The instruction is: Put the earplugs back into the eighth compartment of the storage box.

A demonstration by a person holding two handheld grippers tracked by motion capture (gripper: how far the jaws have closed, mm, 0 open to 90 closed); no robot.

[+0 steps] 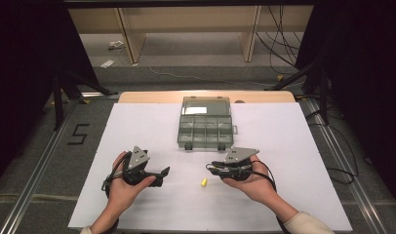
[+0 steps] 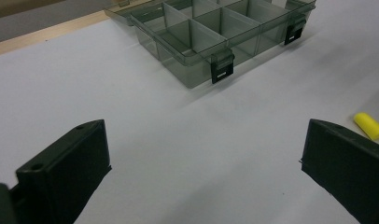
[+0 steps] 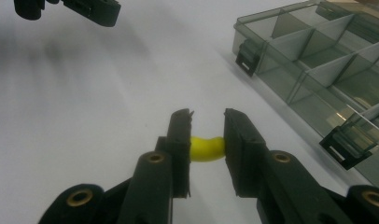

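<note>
Yellow foam piece (image 3: 206,148), small and bent, sits squeezed between the 2 black jaws of the right hand-held gripper (image 3: 207,135) at the lower centre of the right gripper view; the jaws stand narrow, pressing on both its ends. A second yellow piece (image 1: 204,182) lies on the white sheet (image 1: 137,126) at the lower centre of the high view, between the 2 hands, and shows at the right edge of the left gripper view. Left hand-held gripper (image 1: 157,176), at the lower left of the high view, has its jaws wide apart with nothing between them, over bare sheet. Grey see-through compartment box (image 1: 206,129) stands open at the centre of the high view, lid laid back toward the upper frame, well apart from both pieces. Sheet covers the wooden desk (image 1: 152,96).
</note>
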